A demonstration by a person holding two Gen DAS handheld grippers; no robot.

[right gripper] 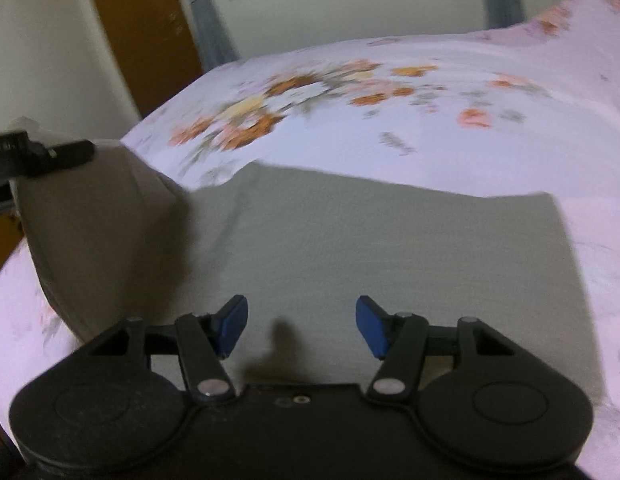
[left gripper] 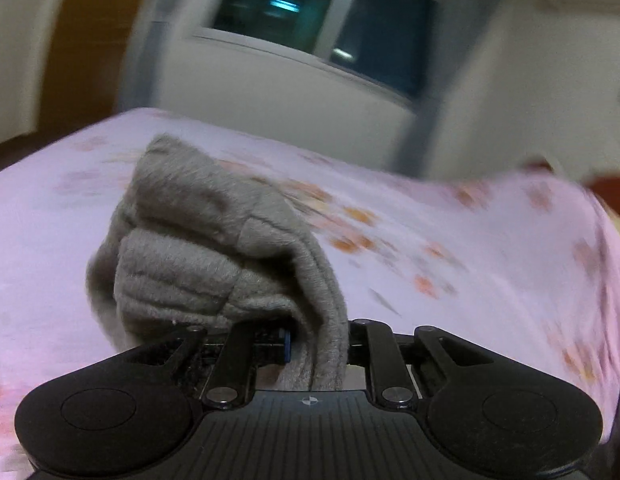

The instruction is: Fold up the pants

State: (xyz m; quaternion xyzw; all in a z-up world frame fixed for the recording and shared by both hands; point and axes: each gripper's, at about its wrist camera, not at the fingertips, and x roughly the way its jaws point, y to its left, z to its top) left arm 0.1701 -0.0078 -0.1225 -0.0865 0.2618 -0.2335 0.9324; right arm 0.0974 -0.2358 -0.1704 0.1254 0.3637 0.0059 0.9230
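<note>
Left gripper (left gripper: pixel 310 344): jaws drawn close together and pinched on a bunched fold of the pants; only one blue pad (left gripper: pixel 285 345) peeks out beside the cloth, the other is buried in it.
Left gripper's pose: it points forward across the bed and slightly downward, with the gathered cloth rising in front of the lens. In the right wrist view it shows as a black tip (right gripper: pixel 50 156) at the far left edge, above the mattress, with cloth hanging from it.
Right gripper (right gripper: pixel 302 328): jaws spread wide, blue pads (right gripper: pixel 232 322) well apart, nothing between them.
Right gripper's pose: it hangs low over the flat part of the pants, aimed forward and down at the cloth; its shadow falls on the fabric just ahead of the body. Whether the pads touch the cloth cannot be told.
Pants (right gripper: pixel 350 248): grey-brown and soft. Most of the garment lies spread flat on the bed under and ahead of the right gripper, with a straight far edge. The left end is lifted off the bed into a draped peak at the left gripper. In the left wrist view the held part (left gripper: pixel 214 240) is fuzzy, ribbed and folded over itself.
Bed sheet (right gripper: pixel 430 152): pale pink with orange flowers, lying under the pants.
Window (left gripper: pixel 322 12): dark panes in the wall beyond the bed.
Sharpness: both views are smeared, the sheet's pattern most of all.
</note>
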